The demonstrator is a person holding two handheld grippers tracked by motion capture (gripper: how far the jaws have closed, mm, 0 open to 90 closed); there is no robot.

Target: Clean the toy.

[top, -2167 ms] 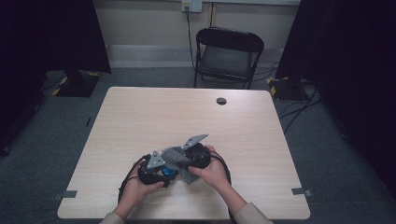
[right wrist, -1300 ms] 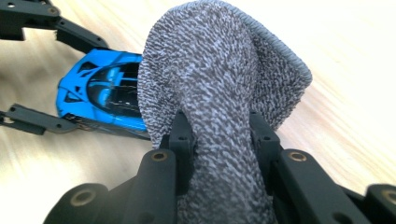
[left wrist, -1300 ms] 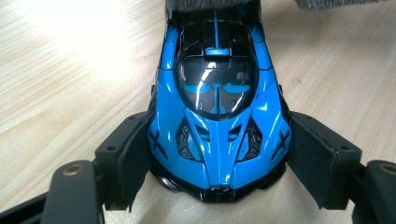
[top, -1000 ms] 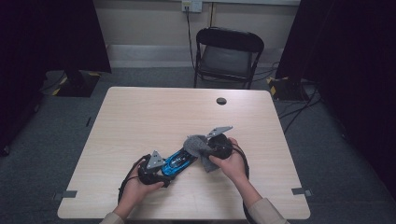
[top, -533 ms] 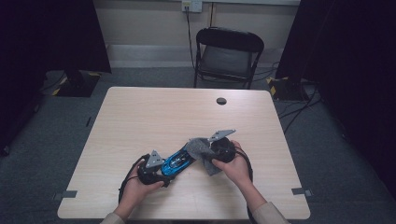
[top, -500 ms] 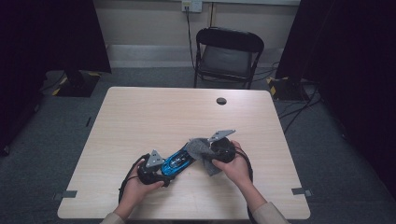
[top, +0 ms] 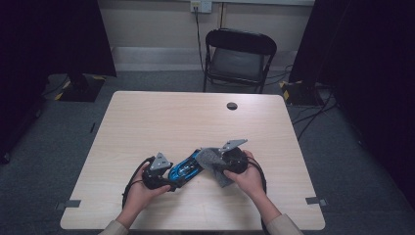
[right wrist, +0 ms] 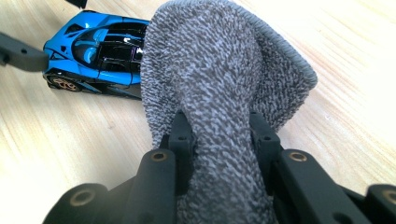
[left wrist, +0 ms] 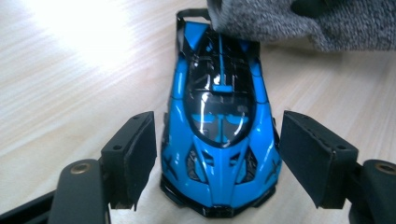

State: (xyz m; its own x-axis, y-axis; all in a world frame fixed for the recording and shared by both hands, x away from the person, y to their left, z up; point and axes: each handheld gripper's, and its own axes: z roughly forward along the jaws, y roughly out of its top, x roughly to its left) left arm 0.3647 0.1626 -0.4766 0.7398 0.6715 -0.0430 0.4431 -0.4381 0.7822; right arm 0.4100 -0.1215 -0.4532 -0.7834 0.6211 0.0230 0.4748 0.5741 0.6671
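Toy car flanked by one gripper and wiped with a cloth held by the other, near edge of the worktop.

The pale wooden worktop (top: 147,122) carries everything; a black folding chair (top: 238,56) stands beyond its far edge, and a small dark round spot (top: 232,105) sits far on the surface. The right gripper (right wrist: 219,126) has its fingers clamped on a grey knitted cloth (right wrist: 219,70), which bulges out ahead of them and lies over the rear of a blue toy sports car (left wrist: 219,116). The left gripper (left wrist: 215,154) has its fingers apart on either side of the car's nose, having just been closing slightly, with gaps showing on both sides. No containers are on the worktop.
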